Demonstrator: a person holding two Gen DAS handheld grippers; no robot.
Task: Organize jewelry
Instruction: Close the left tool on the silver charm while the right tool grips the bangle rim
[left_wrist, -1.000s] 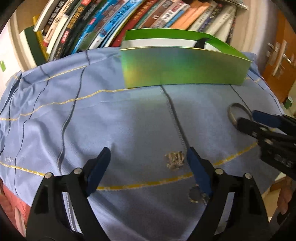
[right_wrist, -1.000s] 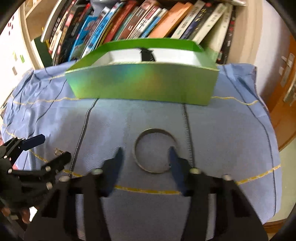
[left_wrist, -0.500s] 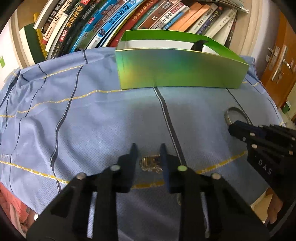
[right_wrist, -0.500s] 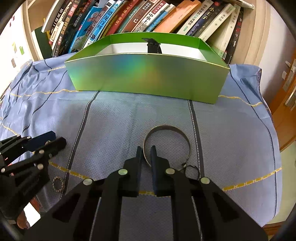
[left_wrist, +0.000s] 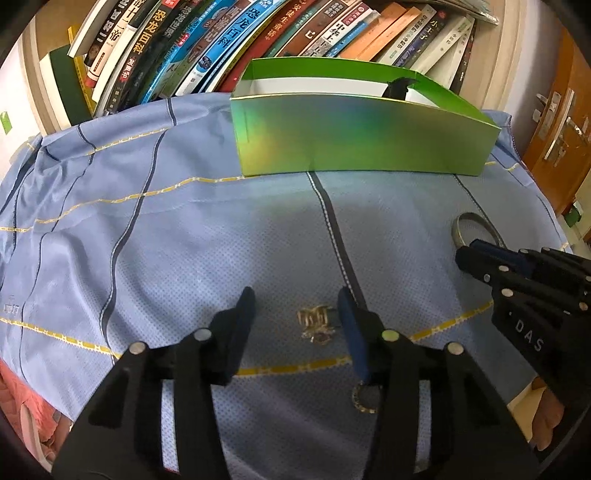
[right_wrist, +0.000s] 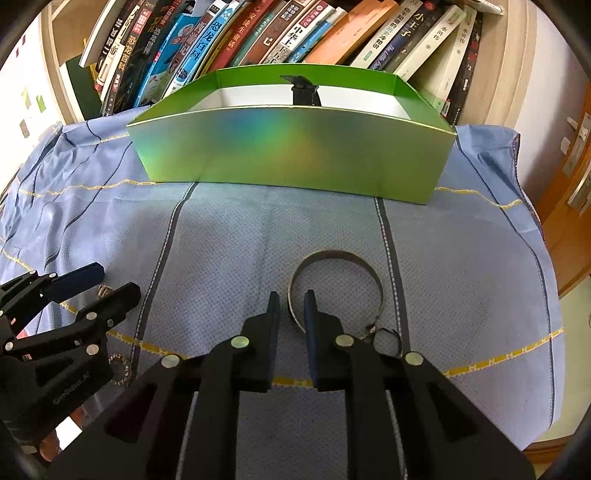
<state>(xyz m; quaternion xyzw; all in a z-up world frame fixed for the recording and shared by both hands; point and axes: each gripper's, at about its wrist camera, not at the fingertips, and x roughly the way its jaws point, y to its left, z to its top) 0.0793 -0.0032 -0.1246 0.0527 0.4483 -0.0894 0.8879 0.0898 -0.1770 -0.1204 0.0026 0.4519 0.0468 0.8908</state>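
Observation:
A gold brooch (left_wrist: 314, 324) lies on the blue cloth between the fingers of my left gripper (left_wrist: 297, 312), which is open around it. A silver bangle (right_wrist: 334, 286) lies on the cloth. My right gripper (right_wrist: 291, 308) is shut on the bangle's near rim and also shows in the left wrist view (left_wrist: 476, 254). A shiny green open box (right_wrist: 295, 147) stands behind, with a dark watch strap (right_wrist: 304, 90) inside. A small round ring (left_wrist: 365, 398) lies under the left gripper's right finger.
A blue cloth (left_wrist: 184, 240) with gold and dark stripes covers the table. A shelf of leaning books (right_wrist: 295, 33) stands behind the box. A wooden door (left_wrist: 554, 129) is at the right. A thin wire ring (right_wrist: 388, 334) lies by the bangle.
My left gripper closed toward the brooch, then opened wider around it. My right gripper closed onto the bangle's near rim and stays there.

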